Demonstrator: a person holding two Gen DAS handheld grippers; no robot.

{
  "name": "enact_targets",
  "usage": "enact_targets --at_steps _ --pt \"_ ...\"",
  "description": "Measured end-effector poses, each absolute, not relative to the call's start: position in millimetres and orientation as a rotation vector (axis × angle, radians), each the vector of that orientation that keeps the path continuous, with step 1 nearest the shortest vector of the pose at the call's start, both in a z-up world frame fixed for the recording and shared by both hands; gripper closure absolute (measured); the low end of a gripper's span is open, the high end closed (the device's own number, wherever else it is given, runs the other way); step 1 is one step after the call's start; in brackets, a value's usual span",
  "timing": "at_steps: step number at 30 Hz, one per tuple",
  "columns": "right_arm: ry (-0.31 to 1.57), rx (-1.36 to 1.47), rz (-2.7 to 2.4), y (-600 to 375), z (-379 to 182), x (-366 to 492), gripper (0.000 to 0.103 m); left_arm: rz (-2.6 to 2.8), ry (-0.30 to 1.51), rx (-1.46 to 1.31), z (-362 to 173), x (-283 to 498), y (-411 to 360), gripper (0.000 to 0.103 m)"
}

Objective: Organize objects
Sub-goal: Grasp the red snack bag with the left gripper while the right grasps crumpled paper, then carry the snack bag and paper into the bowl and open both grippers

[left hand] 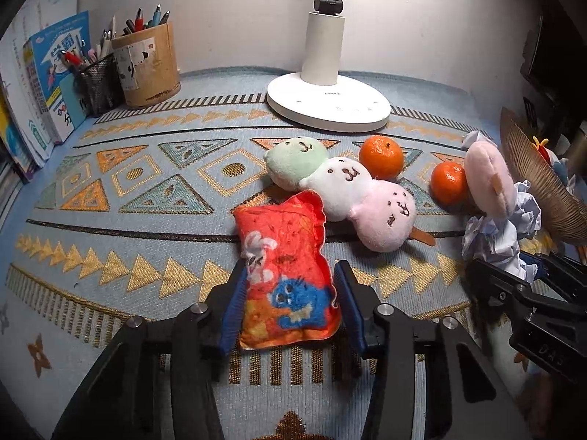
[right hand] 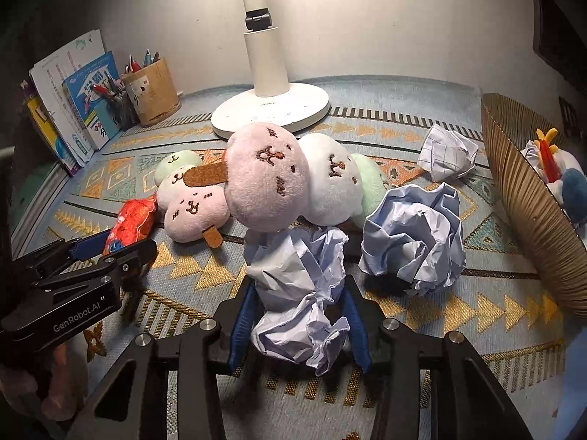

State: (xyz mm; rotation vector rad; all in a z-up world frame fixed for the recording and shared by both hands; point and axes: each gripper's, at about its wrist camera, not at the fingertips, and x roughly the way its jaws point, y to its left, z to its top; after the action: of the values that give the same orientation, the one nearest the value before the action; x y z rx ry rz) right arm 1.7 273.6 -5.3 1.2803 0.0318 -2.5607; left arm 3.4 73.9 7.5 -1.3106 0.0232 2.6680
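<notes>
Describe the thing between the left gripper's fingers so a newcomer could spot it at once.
Start at the white lamp base on the patterned cloth and come toward the camera, past the three-ball plush skewer. The flat red plush pouch lies there, clamped in the left gripper. Unlike its round pastel neighbours, it is rectangular, with a blue creature on it.

The left gripper (left hand: pixel 290 278) has its blue pads pressed on either side of a red plush pouch (left hand: pixel 284 275), which lies on the patterned table mat (left hand: pixel 146 198) and reaches forward past the fingertips. Just beyond the pouch lies a three-ball plush skewer (left hand: pixel 345 187) — green, white, pink. Two tangerines sit farther ahead and to the right, one (left hand: pixel 380 157) behind the skewer, the other (left hand: pixel 448 182) against a pink plush (left hand: pixel 489 179). Far right, the right gripper (left hand: pixel 528 267) grips crumpled paper (left hand: pixel 495 238). A white lamp base (left hand: pixel 328 104) stands well ahead.
</notes>
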Motion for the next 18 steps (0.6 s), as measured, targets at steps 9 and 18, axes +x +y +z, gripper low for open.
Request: enact_targets --at_steps 9,18 --pt "-0.06 1.259 -2.478 292.0 4.7 47.1 0.06 2.61 -0.163 -1.278 11.2 44.3 68.0 0.069" --pt "-0.223 1.217 -2.502 341.0 34.3 73.2 0.06 2.573 -0.179 -1.147 42.4 72.6 104.6 0.069"
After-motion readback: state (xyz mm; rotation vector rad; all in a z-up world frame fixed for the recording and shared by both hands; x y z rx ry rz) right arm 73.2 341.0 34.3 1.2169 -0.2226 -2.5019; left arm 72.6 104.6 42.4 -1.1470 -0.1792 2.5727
